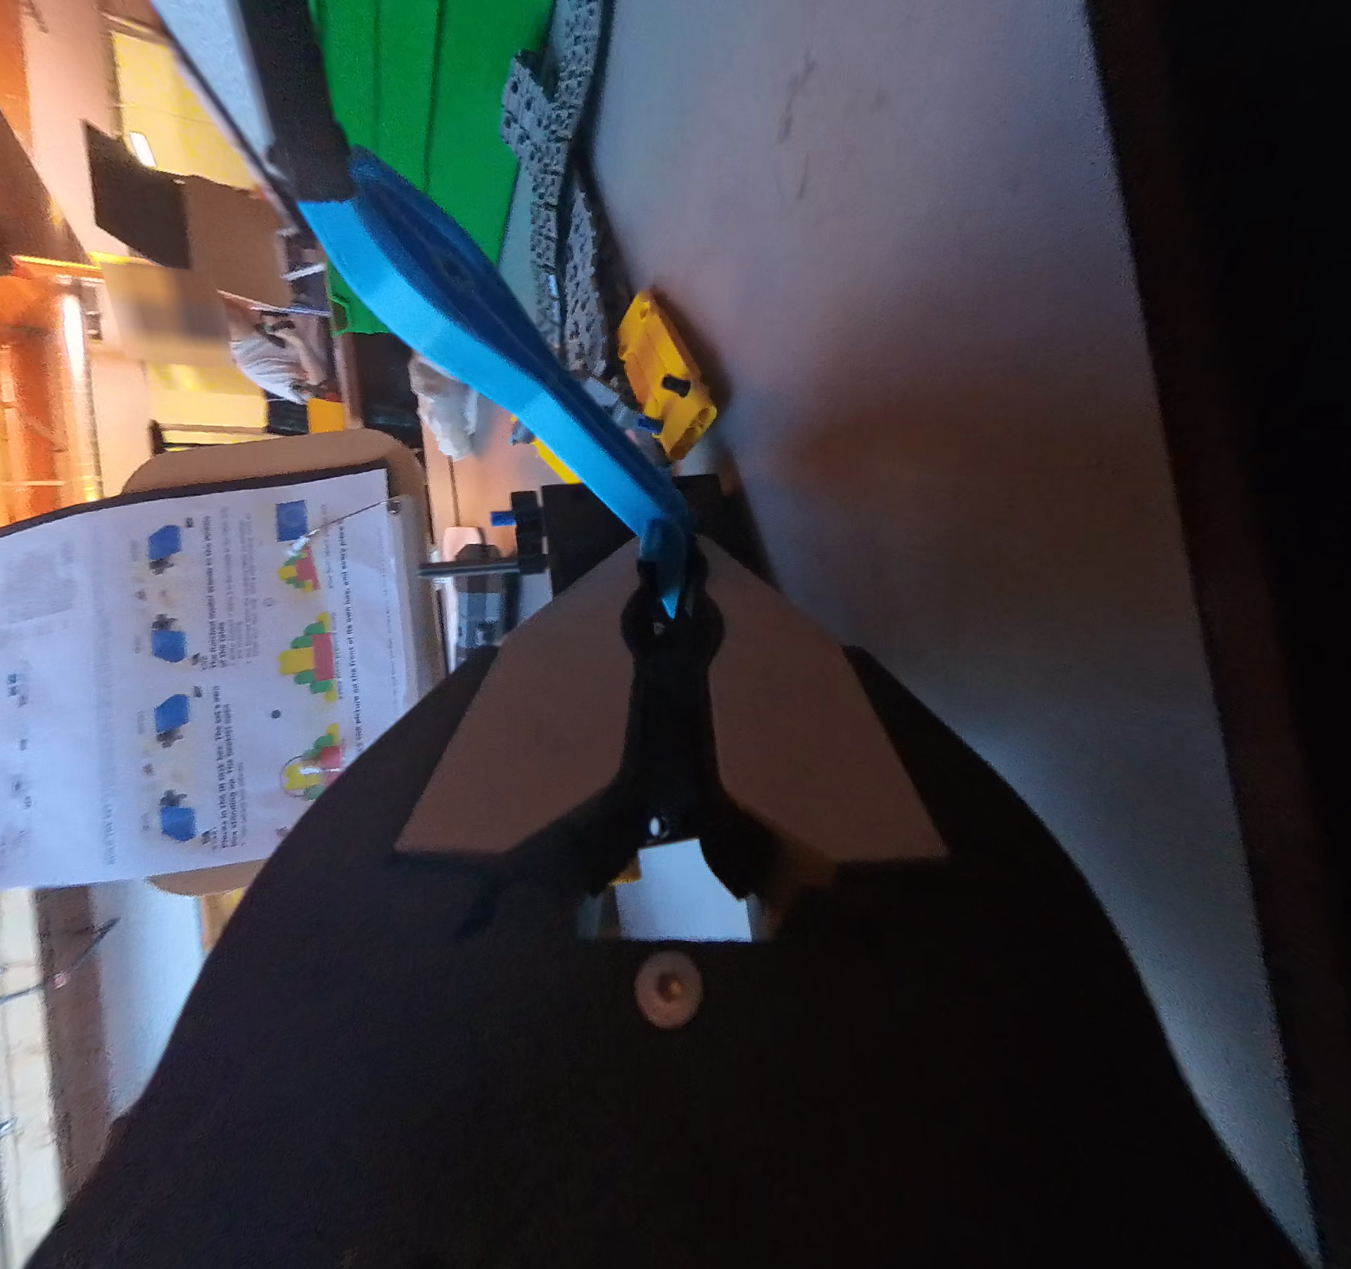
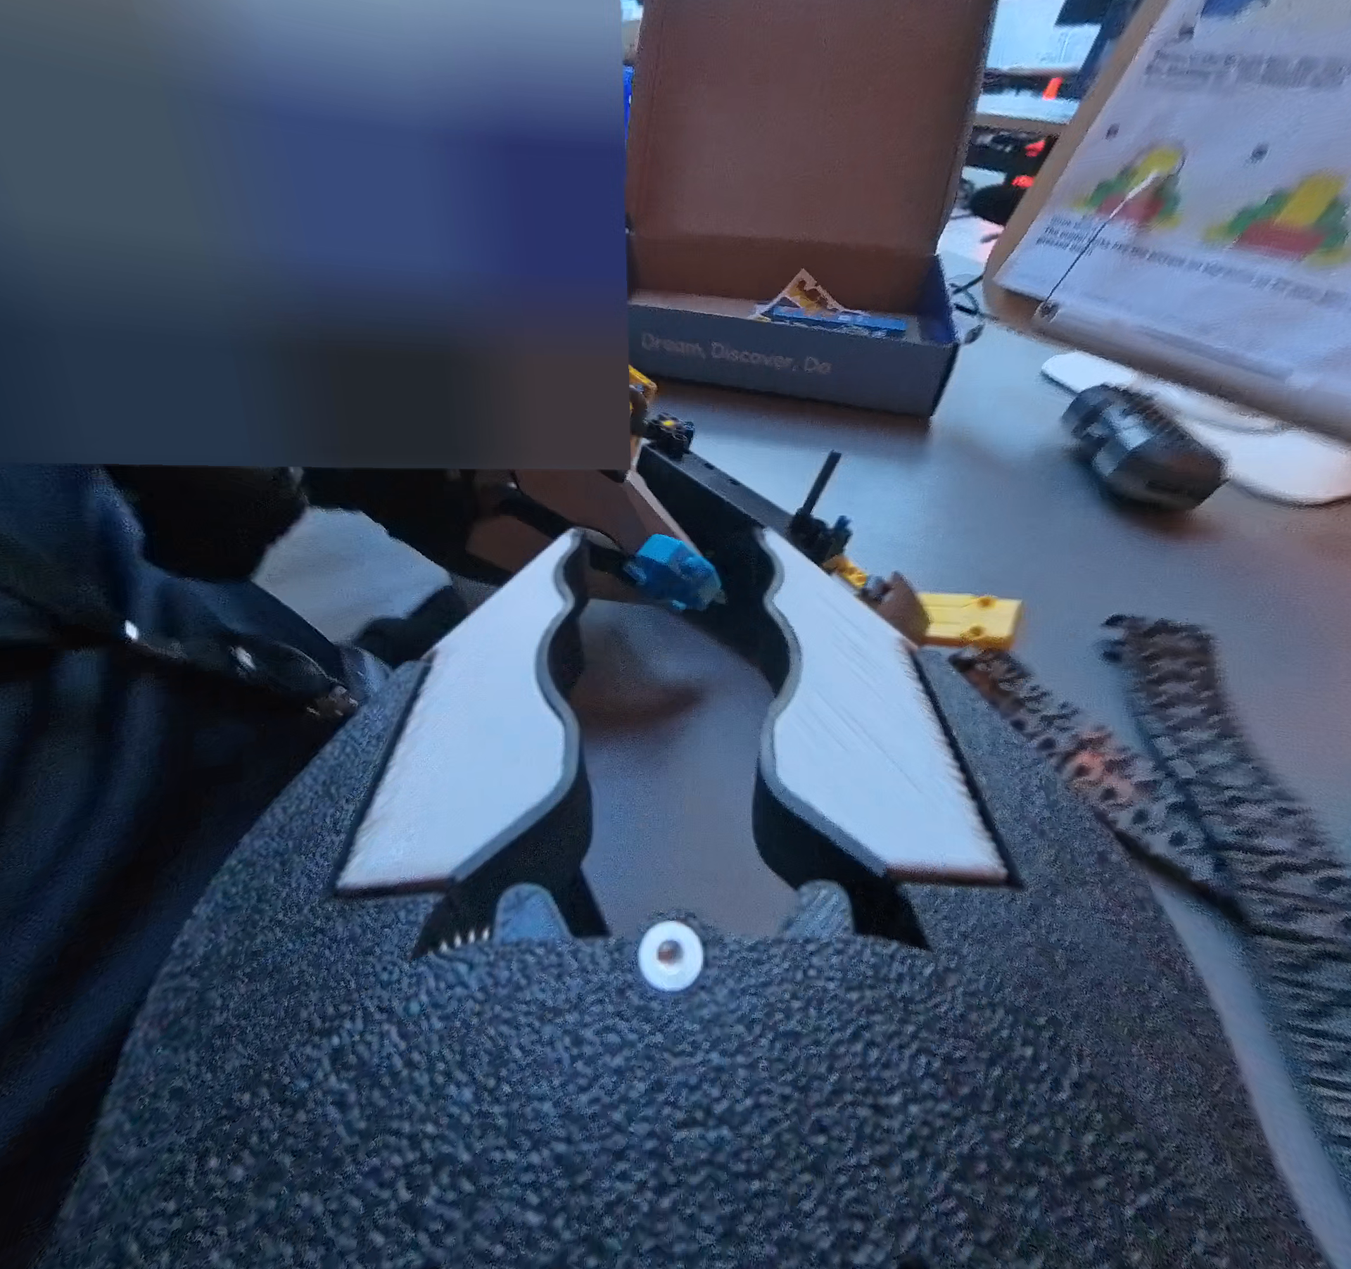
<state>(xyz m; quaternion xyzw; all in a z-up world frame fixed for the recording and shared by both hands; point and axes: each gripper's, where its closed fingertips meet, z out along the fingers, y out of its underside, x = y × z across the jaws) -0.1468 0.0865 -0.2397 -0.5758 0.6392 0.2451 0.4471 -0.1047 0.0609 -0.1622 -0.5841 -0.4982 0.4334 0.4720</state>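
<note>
My left gripper (image 1: 669,565) is shut on a small blue toy-brick piece (image 1: 667,579), pinched at the fingertips. In the right wrist view the same blue piece (image 2: 676,576) sticks out of the left gripper's brown fingers (image 2: 585,510), which reach in from the left. My right gripper (image 2: 676,550) is open, and its two white-topped fingers stand on either side of the blue piece, just short of it. One blue side of a right finger (image 1: 468,327) shows in the left wrist view, reaching down to the left fingertips. A black beam assembly (image 2: 720,499) lies just behind.
On the grey table (image 2: 987,503) lie a yellow brick part (image 2: 969,620), grey track chains (image 2: 1206,795) and a dark rounded object (image 2: 1140,451). An open cardboard box (image 2: 797,137) stands behind. An instruction sheet on a board (image 2: 1206,173) stands right. A green panel (image 1: 431,64) is farther off. There is about 9 cm between the tips of the two grippers.
</note>
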